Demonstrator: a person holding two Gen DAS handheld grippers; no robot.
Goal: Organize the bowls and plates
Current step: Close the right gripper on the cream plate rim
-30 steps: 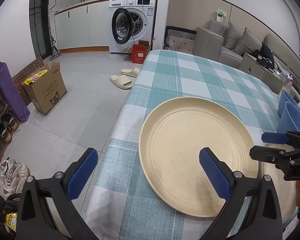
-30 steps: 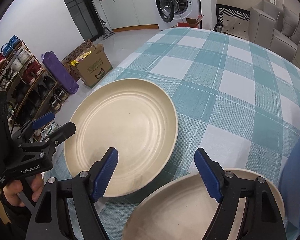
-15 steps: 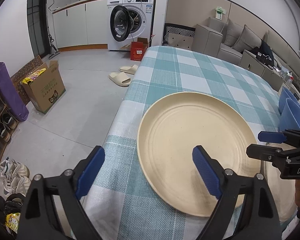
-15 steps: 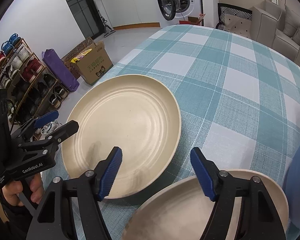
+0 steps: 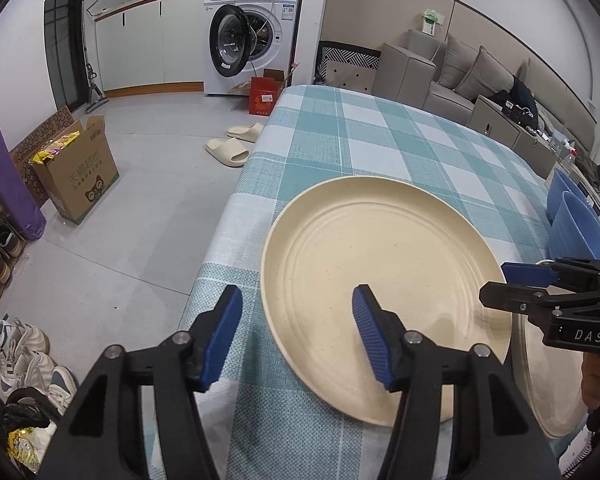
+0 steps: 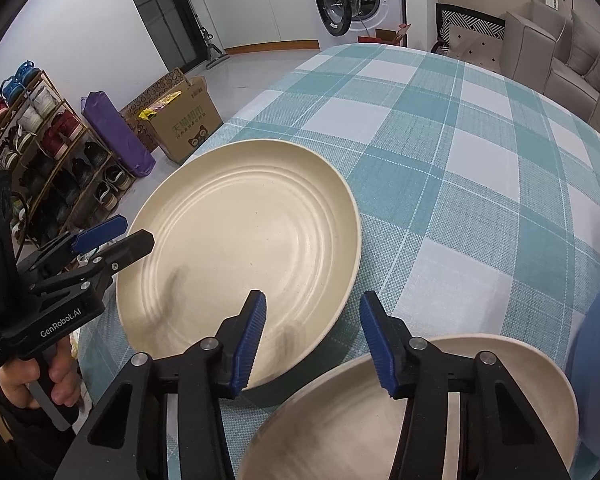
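A large cream plate [image 5: 384,292] is seen lying flat near the left edge of the desk [image 5: 380,140], its rim close to where the checked cloth drops toward the floor [image 5: 140,220]; beyond the plate a wide stretch of cloth lies bare. Being round, the plate shows no long axis, and its hollow faces upward. A second cream plate [image 6: 420,412] lies just beside it, under the right gripper [image 6: 312,336], and blue bowls [image 5: 576,220] are seen past the right fingers, tilted on edge. The left gripper [image 5: 298,336] is held wide open with nothing between its fingers [image 5: 370,336]: one finger is placed over the plate's inside, the other over the cloth outside its near-left rim. The right gripper's fingers [image 6: 374,336] are likewise spread and empty, above the gap where the two plates meet.
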